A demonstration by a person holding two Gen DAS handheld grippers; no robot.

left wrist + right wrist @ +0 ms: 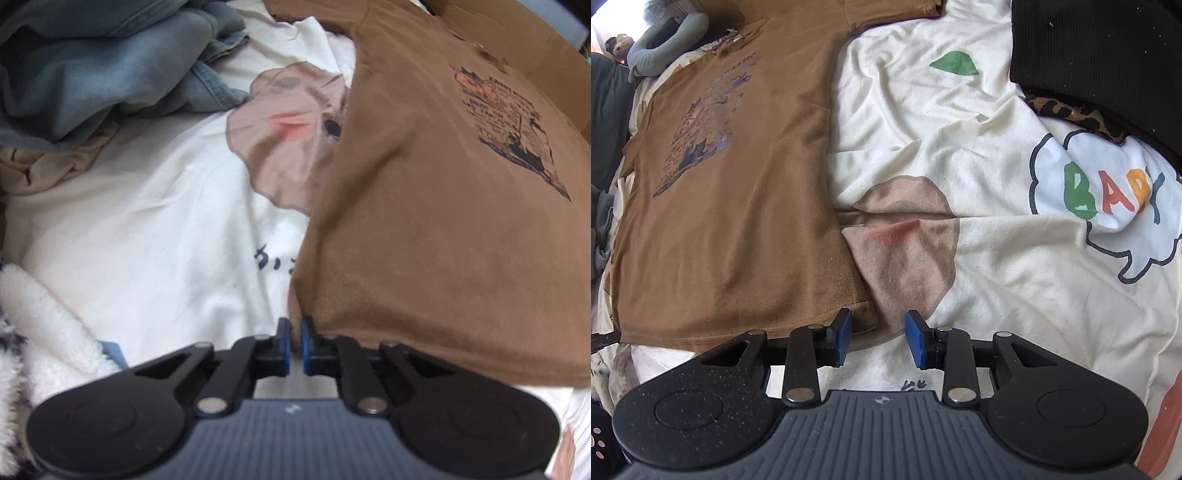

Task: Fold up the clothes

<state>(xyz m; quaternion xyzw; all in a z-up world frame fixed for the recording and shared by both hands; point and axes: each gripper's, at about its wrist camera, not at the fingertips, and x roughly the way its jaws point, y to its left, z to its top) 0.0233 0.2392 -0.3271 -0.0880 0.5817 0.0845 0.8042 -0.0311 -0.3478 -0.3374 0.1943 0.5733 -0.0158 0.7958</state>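
A brown T-shirt (424,221) with a dark print lies flat, print side up, on a cream cartoon-print bedsheet (147,240). In the left wrist view my left gripper (294,334) is shut on the shirt's lower corner, and the hem drapes over its right finger. In the right wrist view the same brown T-shirt (731,221) stretches away to the upper left. My right gripper (877,332) is open at the opposite hem corner. That corner lies between the blue pads (916,339), which do not squeeze it.
A heap of blue-grey and denim clothes (103,66) sits at the far left, with a fluffy white item (40,325) near my left gripper. A cardboard box (535,48) lies beyond the shirt. Black fabric (1100,55) over a leopard-print piece fills the right view's upper right.
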